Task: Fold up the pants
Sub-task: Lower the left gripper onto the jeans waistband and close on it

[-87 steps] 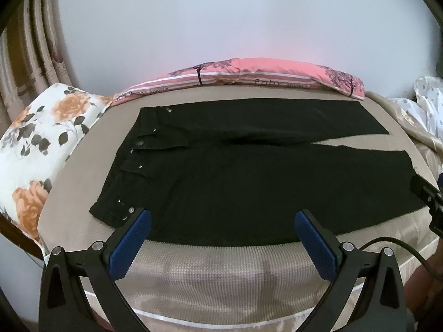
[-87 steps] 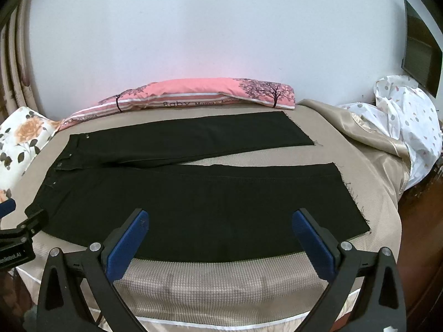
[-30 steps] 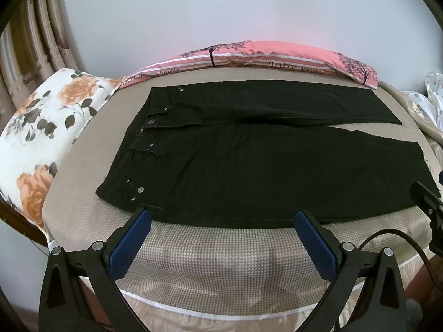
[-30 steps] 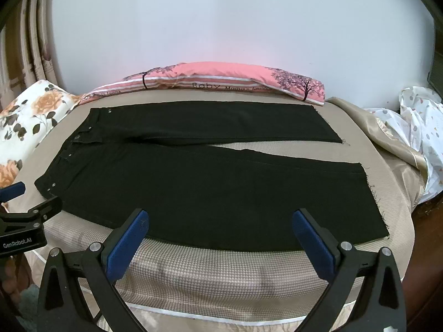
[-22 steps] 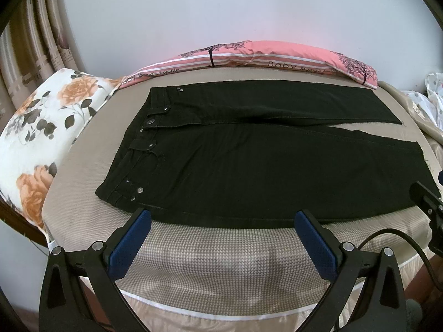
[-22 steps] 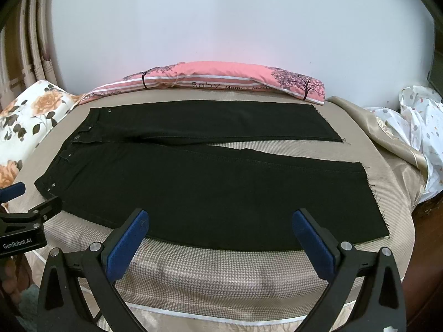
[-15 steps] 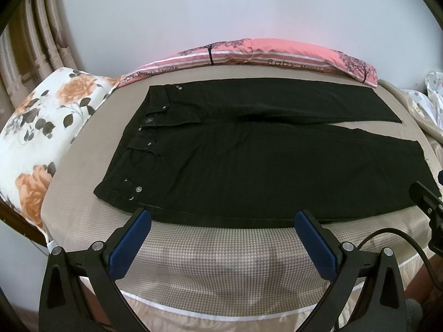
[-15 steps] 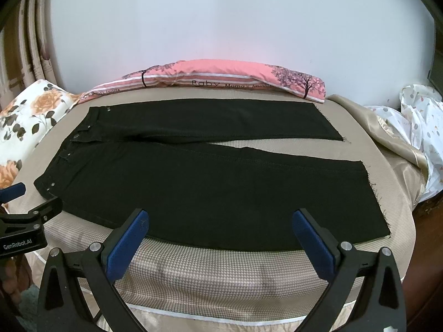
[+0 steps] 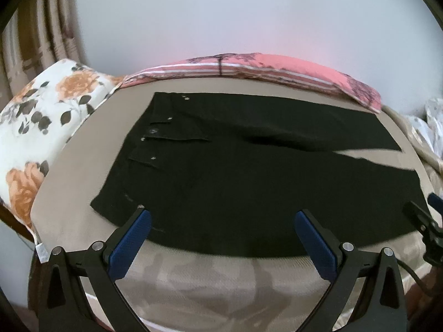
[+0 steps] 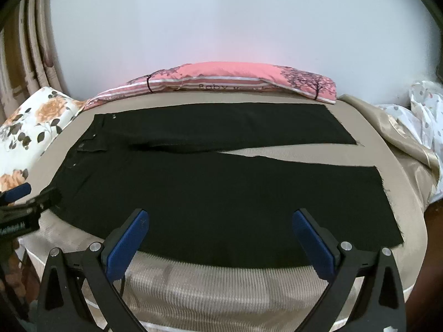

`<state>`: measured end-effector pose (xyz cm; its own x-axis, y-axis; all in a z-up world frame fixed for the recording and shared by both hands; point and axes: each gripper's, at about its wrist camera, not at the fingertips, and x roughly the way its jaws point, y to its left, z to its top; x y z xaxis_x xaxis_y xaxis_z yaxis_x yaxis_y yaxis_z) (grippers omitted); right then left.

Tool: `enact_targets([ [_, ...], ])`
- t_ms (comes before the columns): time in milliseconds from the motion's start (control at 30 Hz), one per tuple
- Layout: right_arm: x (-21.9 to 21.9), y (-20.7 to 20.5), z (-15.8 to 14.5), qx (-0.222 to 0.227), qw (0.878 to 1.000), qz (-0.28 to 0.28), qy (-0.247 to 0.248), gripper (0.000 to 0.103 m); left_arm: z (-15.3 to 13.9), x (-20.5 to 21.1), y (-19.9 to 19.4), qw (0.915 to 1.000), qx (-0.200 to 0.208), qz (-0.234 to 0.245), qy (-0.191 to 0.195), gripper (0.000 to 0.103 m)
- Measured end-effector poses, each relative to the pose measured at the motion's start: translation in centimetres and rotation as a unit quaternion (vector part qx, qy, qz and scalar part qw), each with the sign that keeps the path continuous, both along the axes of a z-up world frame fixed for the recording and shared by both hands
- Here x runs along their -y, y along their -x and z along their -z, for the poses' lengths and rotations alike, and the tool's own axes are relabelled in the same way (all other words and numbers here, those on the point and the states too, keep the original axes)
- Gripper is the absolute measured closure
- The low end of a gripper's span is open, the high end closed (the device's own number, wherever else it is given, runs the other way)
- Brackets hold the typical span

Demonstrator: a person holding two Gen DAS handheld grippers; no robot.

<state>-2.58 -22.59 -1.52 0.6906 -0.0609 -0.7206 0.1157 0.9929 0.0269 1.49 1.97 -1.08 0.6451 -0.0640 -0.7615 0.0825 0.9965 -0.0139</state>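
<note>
Both tools sat nearest the lenses. My left gripper (image 9: 223, 229) had its blue-padded fingers (image 9: 130, 244) spread wide with nothing between them, hovering over the near edge of the bed (image 9: 210, 285). My right gripper (image 10: 220, 228) was likewise spread wide and empty, its pads (image 10: 311, 244) apart above the same near edge. Each tool showed at the margin of the other's view: the right one at the right border of the left wrist view, the left one at the left border of the right wrist view.

Just beyond the fingertips, the black pants (image 10: 221, 185) lay flat and unfolded on the beige cover. Waistband and metal buttons (image 9: 152, 130) pointed to my left; the two legs ran to my right, parted by a narrow wedge of bare cover. The nearer leg's lower edge lay just past both sets of fingertips; I could not tell whether any pad touched the cloth.

Farther left, a floral pillow (image 9: 36, 127) rested at the bed's edge. A pink striped bolster (image 10: 221, 78) lay along the far side against the pale wall (image 10: 221, 22). Crumpled spotted bedding (image 10: 426, 110) sat at the far right.
</note>
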Motion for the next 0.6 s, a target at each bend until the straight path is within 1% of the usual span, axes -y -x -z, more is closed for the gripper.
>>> enact_targets([
  [67, -0.1, -1.1, -0.1, -0.004, 1.000, -0.004, 0.002, 0.000, 0.0, -1.0, -1.3, 0.9999, -0.001, -0.014, -0.003, 0.000],
  [167, 0.1, -2.9, 0.0, -0.011, 1.000, -0.005, -0.014, 0.000, -0.1, -2.7, -3.4, 0.9995, -0.003, -0.031, -0.005, 0.000],
  [300, 0.9, -6.2, 0.3, -0.017, 0.998, 0.000, -0.053, 0.000, -0.1, -5.5, -6.5, 0.9987, -0.003, -0.051, 0.009, 0.000],
  [367, 1.2, -8.1, 0.5, -0.020, 0.998, 0.007, -0.065, 0.000, 0.0, -7.2, -8.4, 0.9978, -0.012, -0.062, 0.022, 0.000],
  [467, 1.4, -10.8, 0.9, -0.022, 0.996, 0.011, -0.081, 0.000, 0.0, -9.9, -11.0, 0.9963, -0.015, -0.073, 0.042, 0.000],
  [567, 1.1, -13.0, 1.4, -0.029, 0.995, 0.011, -0.092, 0.000, 0.2, -12.5, -13.9, 0.9958, -0.015, -0.079, 0.044, 0.001],
  [600, 0.9, -14.0, 1.6, -0.033, 0.994, 0.007, -0.100, 0.000, 0.3, -13.4, -15.0, 0.9956, -0.016, -0.081, 0.045, 0.003],
])
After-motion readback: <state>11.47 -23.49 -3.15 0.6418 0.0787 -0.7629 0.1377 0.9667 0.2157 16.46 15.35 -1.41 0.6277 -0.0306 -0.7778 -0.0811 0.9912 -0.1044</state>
